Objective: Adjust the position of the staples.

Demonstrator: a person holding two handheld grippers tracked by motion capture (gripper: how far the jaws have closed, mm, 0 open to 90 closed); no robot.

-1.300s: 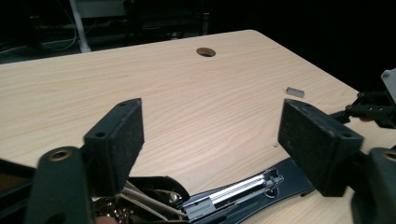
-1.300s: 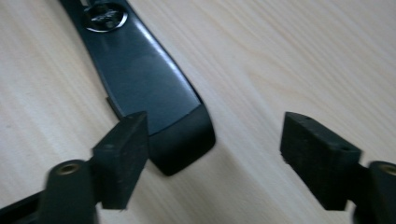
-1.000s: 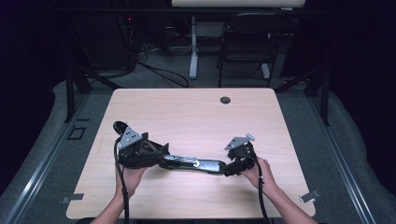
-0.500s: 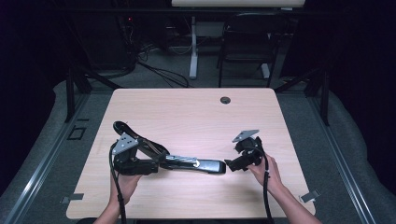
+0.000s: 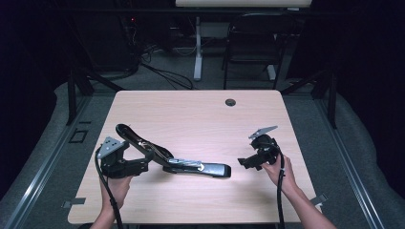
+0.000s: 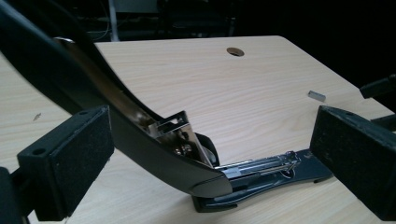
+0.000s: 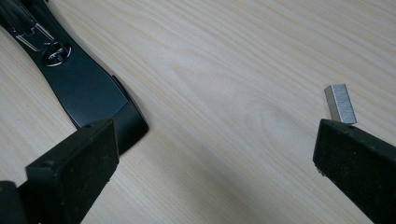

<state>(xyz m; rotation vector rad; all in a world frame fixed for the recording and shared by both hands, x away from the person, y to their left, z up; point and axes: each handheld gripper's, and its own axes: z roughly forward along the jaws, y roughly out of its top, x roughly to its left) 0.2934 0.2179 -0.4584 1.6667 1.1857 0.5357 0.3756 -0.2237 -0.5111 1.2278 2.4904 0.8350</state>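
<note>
Stapler point(image 5: 191, 165): lid hinged open, magazine exposed, near counter's front edge. Left gripper point(image 5: 143, 165) wide, lid between jaws untouched; right gripper point(image 5: 242, 162) wide, empty. Staple strip point(image 7: 340, 103) beside right pad; pinch squarely, feed level

"From where you stand, can you make out the whole stapler point(image 6: 187, 163)?"

"No. In the left gripper view its raised top arm runs off the upper left corner, past the left tool point(image 6: 210, 154), and its base is covered at the far end by that tool's pad point(image 6: 355, 158)."

"And near the right tool point(image 7: 210, 158)?"

"There the stapler's base point(image 7: 88, 93) is cut by the top left edge, with its near tip tucked behind one pad point(image 7: 74, 168). The strip of staples point(image 7: 340, 103) has its lower end just behind the other pad."

"From above?"

"The strip is too small to find on the surface point(image 5: 200, 119), and both forearms leave the bottom edge."
</note>
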